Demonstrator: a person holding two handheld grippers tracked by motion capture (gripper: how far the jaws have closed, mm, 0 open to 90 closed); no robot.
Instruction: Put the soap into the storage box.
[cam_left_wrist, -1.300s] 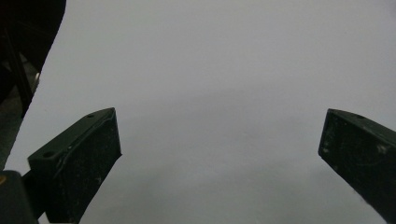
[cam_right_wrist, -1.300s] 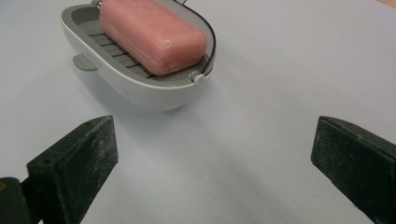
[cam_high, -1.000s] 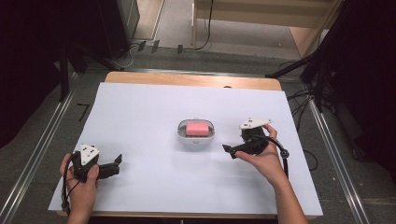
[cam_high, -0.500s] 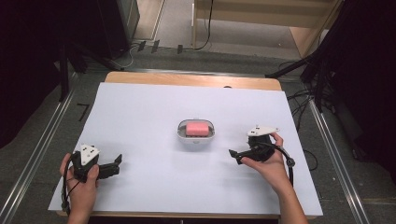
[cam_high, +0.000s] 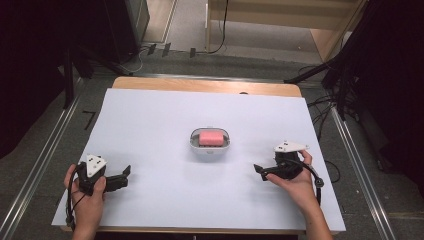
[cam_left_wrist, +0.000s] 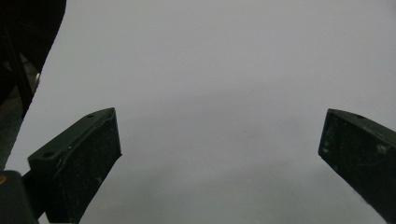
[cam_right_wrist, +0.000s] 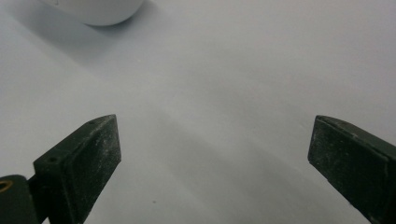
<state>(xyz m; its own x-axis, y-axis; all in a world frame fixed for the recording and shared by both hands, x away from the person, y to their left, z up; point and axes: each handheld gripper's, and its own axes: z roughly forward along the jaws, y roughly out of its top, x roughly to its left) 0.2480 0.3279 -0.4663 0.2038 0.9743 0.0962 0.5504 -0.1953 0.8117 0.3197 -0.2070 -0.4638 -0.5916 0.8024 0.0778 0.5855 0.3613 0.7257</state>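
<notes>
1. Pink block (cam_high: 211, 137) lies inside the white dish (cam_high: 210, 148), mid-table, untouched.
2. Right gripper (cam_high: 261, 170) rests near the dish, jaws wide, holding nothing.
3. Left gripper (cam_high: 123, 176) waits well apart, jaws wide too.

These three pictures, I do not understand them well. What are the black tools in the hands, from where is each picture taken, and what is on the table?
There is no robot arm here. A person holds one hand tool in each hand: the left gripper and the right gripper. Each has two black fingers that can pinch things.

The high view looks down from above the person's side. The other two pictures come from small cameras riding on the grippers, looking along the fingers.

The table has a white cover. In its middle stands a small white dish with a pink block inside; its edge also appears at the top of the right gripper view.

Both grippers are open, hold nothing, and are apart from the dish.
</notes>
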